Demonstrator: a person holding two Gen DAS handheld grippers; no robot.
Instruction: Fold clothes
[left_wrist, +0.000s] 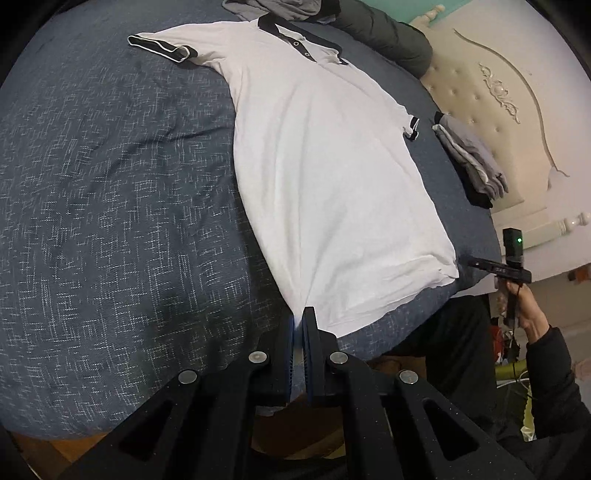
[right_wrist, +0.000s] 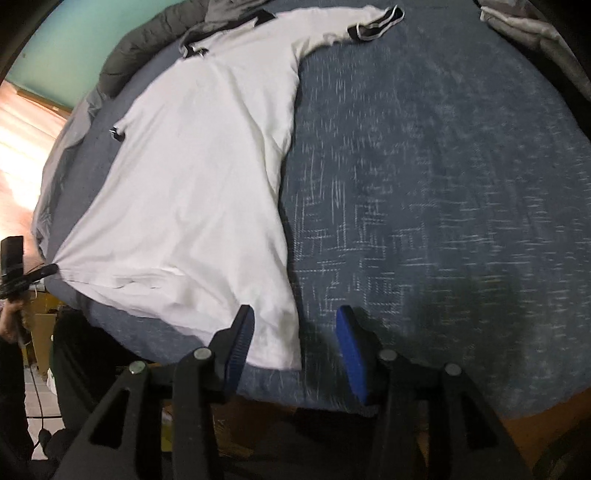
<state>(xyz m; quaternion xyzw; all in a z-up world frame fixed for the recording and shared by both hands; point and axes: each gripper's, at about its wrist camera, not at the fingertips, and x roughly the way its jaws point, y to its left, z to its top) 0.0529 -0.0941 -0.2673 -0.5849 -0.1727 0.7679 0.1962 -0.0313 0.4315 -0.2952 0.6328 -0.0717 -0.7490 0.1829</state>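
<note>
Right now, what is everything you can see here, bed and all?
polo shirt: one, white with black collar and sleeve trim, spread flat on the bed
bedcover: one, dark blue, speckled, under the shirt
folded clothes: one stack, mostly grey, by the headboard
padded garment: one, dark, beyond the collar
headboard: one, cream, tufted, at the bed's end
left gripper: one, black, jaws shut on one hem corner
right gripper: one, black, jaws open around the other hem corner
</note>
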